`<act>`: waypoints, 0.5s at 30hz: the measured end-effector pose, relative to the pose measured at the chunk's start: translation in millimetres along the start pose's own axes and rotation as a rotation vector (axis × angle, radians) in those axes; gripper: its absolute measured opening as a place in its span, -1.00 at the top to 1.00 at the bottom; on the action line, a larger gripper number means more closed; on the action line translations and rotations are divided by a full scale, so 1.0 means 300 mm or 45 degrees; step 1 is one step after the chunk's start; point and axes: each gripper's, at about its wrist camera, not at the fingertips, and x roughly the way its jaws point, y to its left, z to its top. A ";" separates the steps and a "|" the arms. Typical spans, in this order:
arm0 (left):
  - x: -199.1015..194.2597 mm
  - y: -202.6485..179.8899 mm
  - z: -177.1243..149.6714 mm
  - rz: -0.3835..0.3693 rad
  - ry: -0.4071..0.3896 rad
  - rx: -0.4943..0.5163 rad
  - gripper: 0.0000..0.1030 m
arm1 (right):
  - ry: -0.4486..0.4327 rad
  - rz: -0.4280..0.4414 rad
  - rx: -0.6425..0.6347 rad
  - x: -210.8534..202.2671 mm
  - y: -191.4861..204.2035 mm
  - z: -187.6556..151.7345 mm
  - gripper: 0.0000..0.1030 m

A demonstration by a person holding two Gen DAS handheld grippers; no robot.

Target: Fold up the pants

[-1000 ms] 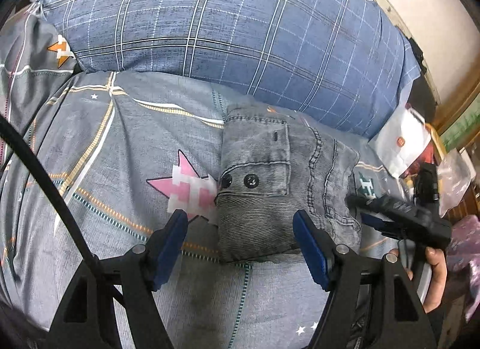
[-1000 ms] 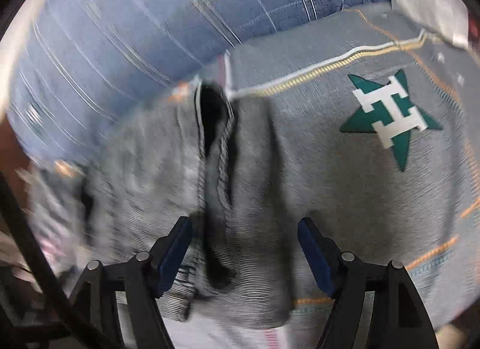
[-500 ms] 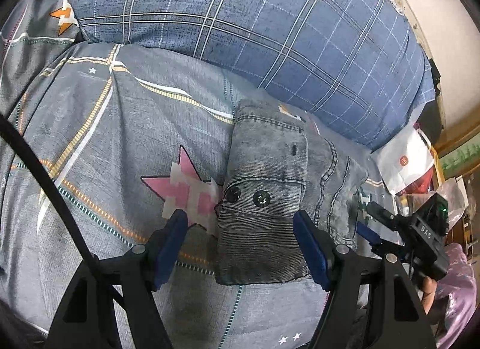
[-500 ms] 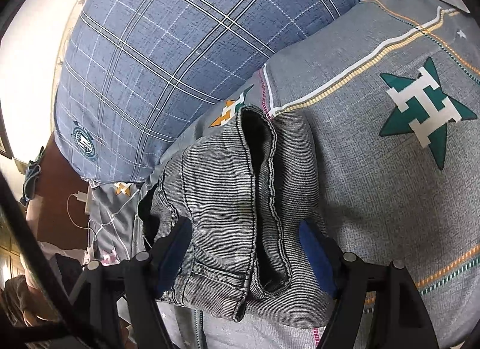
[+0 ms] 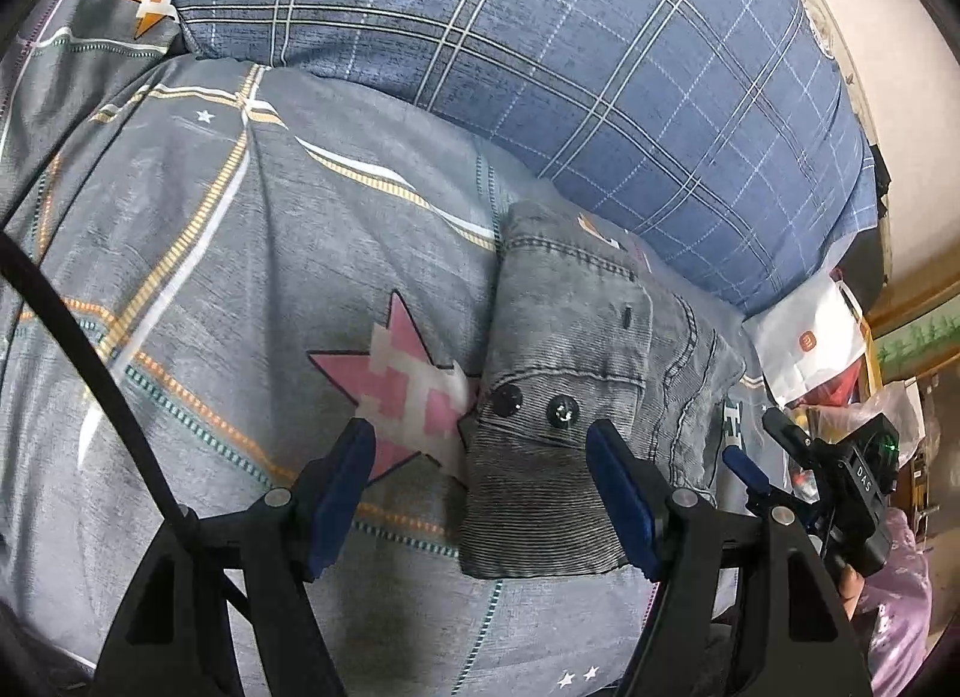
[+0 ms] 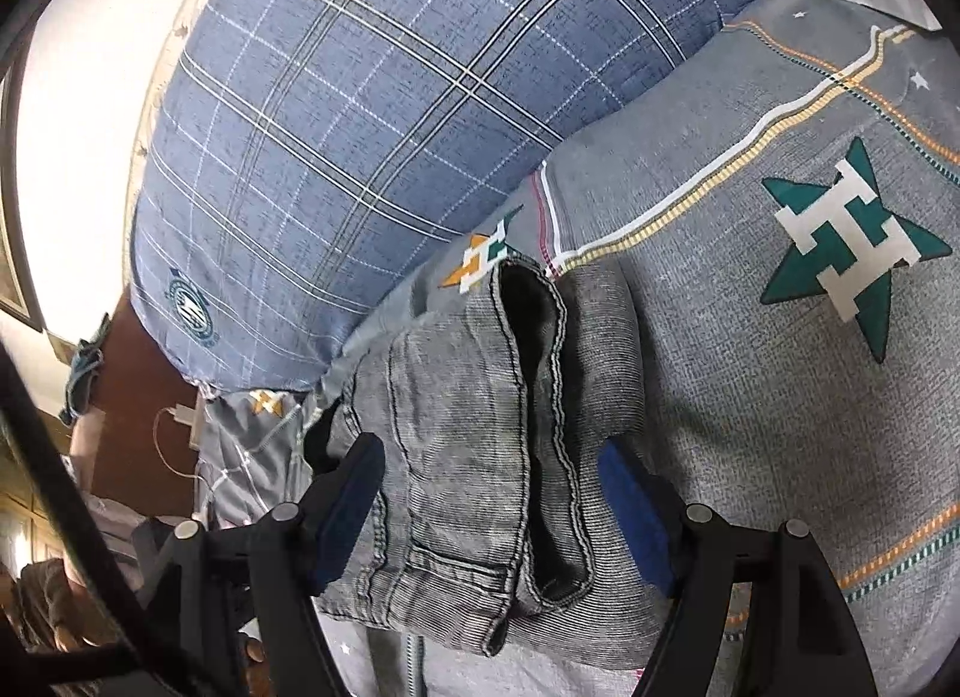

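Grey star-print bedspread point(image 5: 252, 253), blue plaid pillow point(image 5: 540, 49) at far side | folded grey pants point(image 5: 564, 385) lie near pillow (compact bundle, buttons up) | left gripper point(image 5: 480, 493) jaws wide, nothing held, over bundle's near-left edge | right gripper point(image 6: 492, 511) wide apart, straddling pants, not pinching.

Grey star-print bedspread point(image 5: 252, 253) covers bed; blue plaid pillow point(image 5: 540, 55) at far edge against pale wall point(image 6: 78, 97). White bag point(image 5: 804, 337) right.
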 end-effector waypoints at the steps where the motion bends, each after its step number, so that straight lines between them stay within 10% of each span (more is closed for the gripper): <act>1: -0.003 0.004 0.002 0.004 -0.004 0.000 -0.42 | -0.002 0.005 0.001 0.000 0.001 0.002 -0.50; 15: 0.061 -0.021 0.019 0.025 0.029 0.045 -0.42 | 0.021 -0.016 -0.019 0.007 0.019 -0.003 -0.50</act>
